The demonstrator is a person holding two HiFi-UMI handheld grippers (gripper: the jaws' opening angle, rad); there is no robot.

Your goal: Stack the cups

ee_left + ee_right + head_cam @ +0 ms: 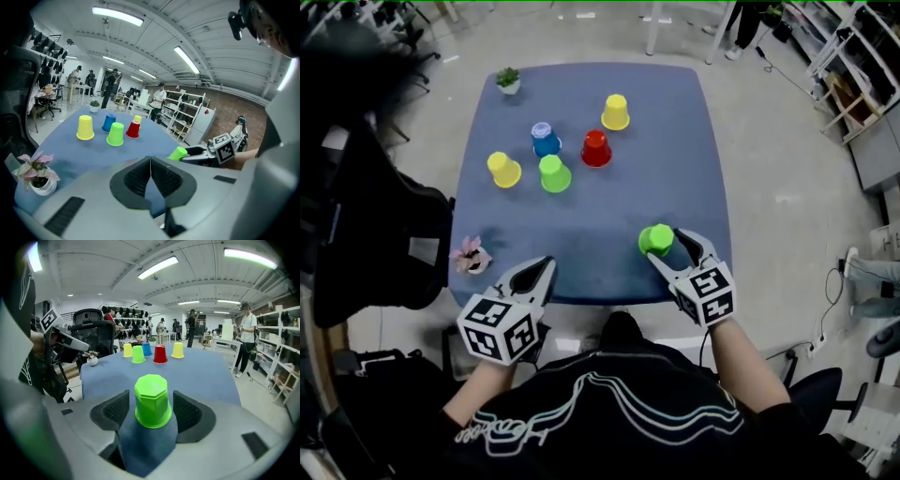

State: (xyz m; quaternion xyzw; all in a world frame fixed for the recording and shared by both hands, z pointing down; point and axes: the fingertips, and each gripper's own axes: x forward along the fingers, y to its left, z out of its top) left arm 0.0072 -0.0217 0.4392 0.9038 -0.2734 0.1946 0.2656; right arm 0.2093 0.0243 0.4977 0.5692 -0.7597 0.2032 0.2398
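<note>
On the blue table [581,230], I took the red cup [596,148] as my reference. It stood mouth down near the middle of the cloth. Just left of it and a touch farther from me was the blue cup [546,140], also inverted. The light green cup [554,174] stood left of the red cup and a little nearer to me. A yellow cup [503,170] stood farther left again. A second yellow cup [615,112] sat just beyond the red cup, slightly to its right. Each of the five stood on the cloth by itself.

Well nearer to me than the red cup and somewhat to its right, a bright green cup [656,239] stood mouth down between the jaws of my right gripper [667,246]. Those jaws were apart, one on each side of the cup. I could see a slim gap at both pads, so they were not clamped on it.

My left gripper [542,272] hung over the table's near edge, nearer to me than the red cup and to its left. Its jaws were pressed together with nothing between them.

A small pot of pink flowers [472,255] stood far to the near-left of the red cup. A little green plant [508,81] stood beyond the red cup and well to its left, at the table's far corner.
</note>
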